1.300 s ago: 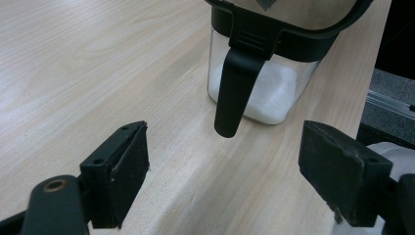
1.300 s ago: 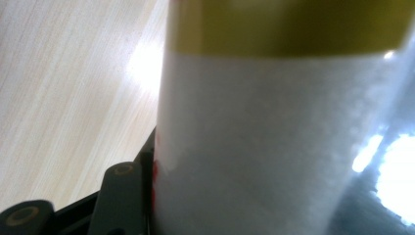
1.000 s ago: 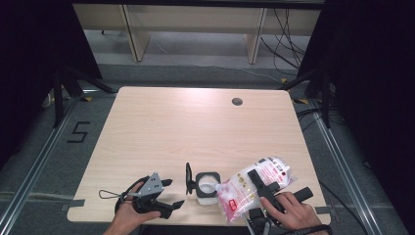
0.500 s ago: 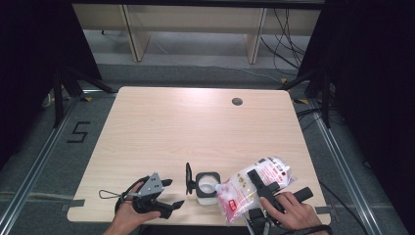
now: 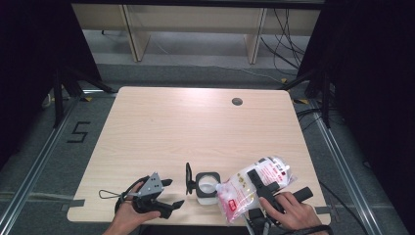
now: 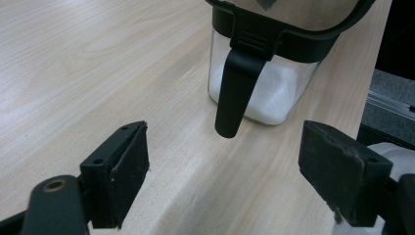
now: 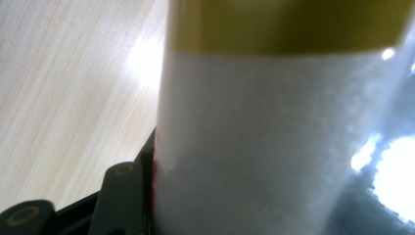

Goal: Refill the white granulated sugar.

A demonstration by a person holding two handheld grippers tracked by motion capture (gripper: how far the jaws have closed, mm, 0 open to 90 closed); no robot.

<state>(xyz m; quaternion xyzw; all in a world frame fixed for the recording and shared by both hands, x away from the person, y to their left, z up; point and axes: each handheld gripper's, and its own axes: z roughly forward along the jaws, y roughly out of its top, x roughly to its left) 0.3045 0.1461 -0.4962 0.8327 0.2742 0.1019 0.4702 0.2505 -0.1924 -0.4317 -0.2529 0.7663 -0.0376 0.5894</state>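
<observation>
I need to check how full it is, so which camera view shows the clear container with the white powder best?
The left gripper view: the container sits close ahead of the open jaws, its white fill and black latch plain. The high view shows it small from above, lid open. The right gripper view shows the bag instead.

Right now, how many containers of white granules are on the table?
2: a clear jar with its lid open near the front edge, and a plastic bag right of it, clamped in the right gripper.

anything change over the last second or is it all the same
Nothing visibly changed. The right tongs stay clamped on the white bag, tilted toward the open container. The left tongs stay open beside the container, empty. The table looks the same.
</observation>
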